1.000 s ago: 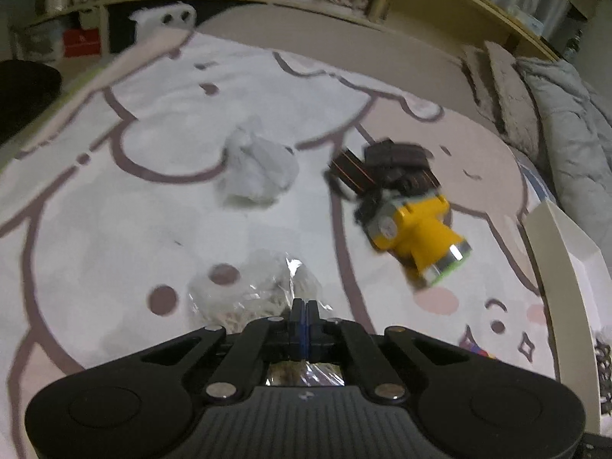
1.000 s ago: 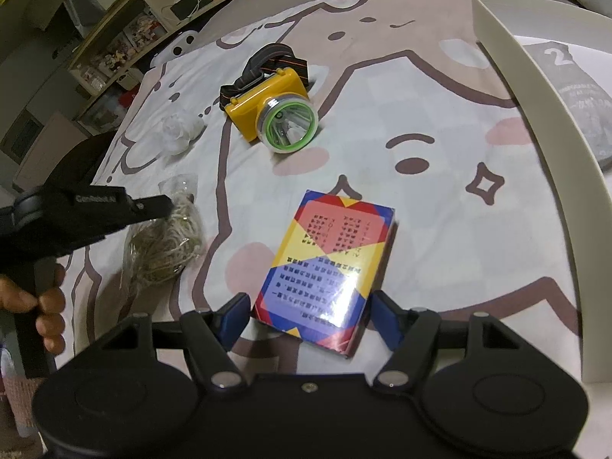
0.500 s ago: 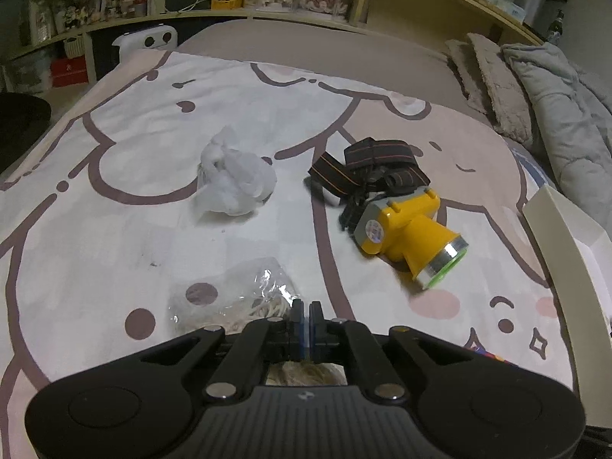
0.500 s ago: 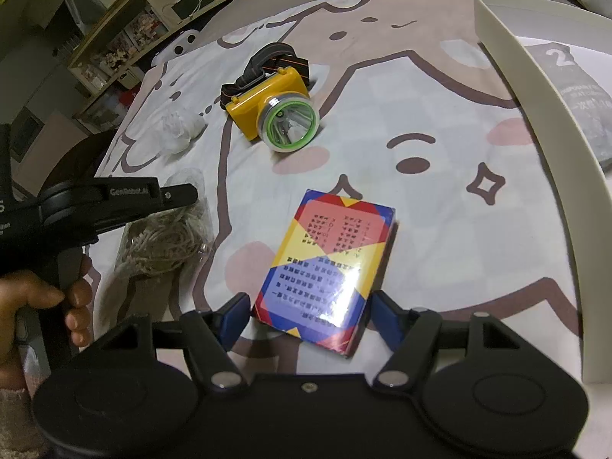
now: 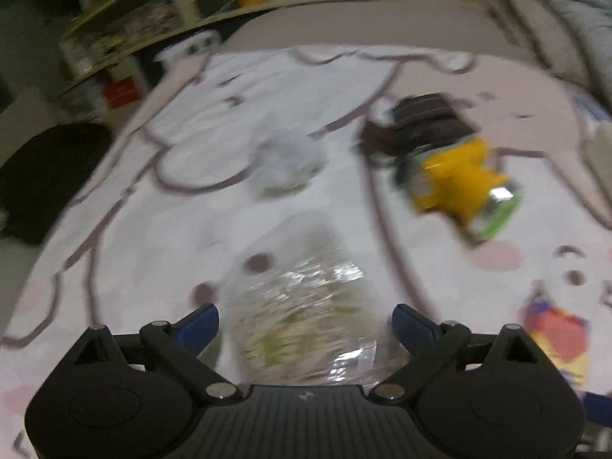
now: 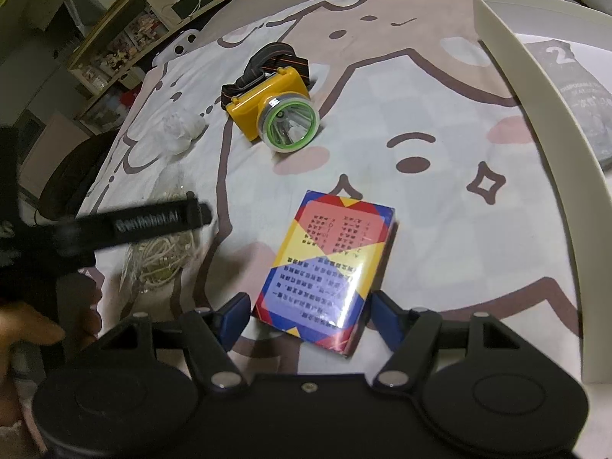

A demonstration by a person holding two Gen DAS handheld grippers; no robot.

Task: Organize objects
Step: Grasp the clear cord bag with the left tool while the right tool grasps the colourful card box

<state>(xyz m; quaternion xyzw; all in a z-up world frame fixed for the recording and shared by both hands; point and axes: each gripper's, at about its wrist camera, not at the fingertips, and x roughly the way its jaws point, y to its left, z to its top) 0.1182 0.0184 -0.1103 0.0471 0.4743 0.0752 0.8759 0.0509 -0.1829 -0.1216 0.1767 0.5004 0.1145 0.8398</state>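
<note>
we hold the left gripper (image 5: 304,323) wide open, its blue pads apart on either side of the clear bag of rubber bands (image 5: 302,317), which lies on the printed bedspread (image 5: 183,206) directly ahead of and below the fingers. the bag's long axis runs roughly forward, along the fingers, so closing should take it across its narrow width. we judge the left gripper to be the one placed for it.

we hold the right gripper (image 6: 306,315) open as well, straddling the near short end of the coloured box (image 6: 329,271); contact cannot be confirmed. the box's long axis also runs away from the fingers, tilted slightly right.

the left view is motion-blurred and shows the box only at its right edge. the right view is sharp and adds the white tray (image 6: 535,122) to the right, the yellow headlamp (image 6: 275,109) and the crumpled white bag (image 6: 178,130) beyond, well apart from both grippers.
</note>
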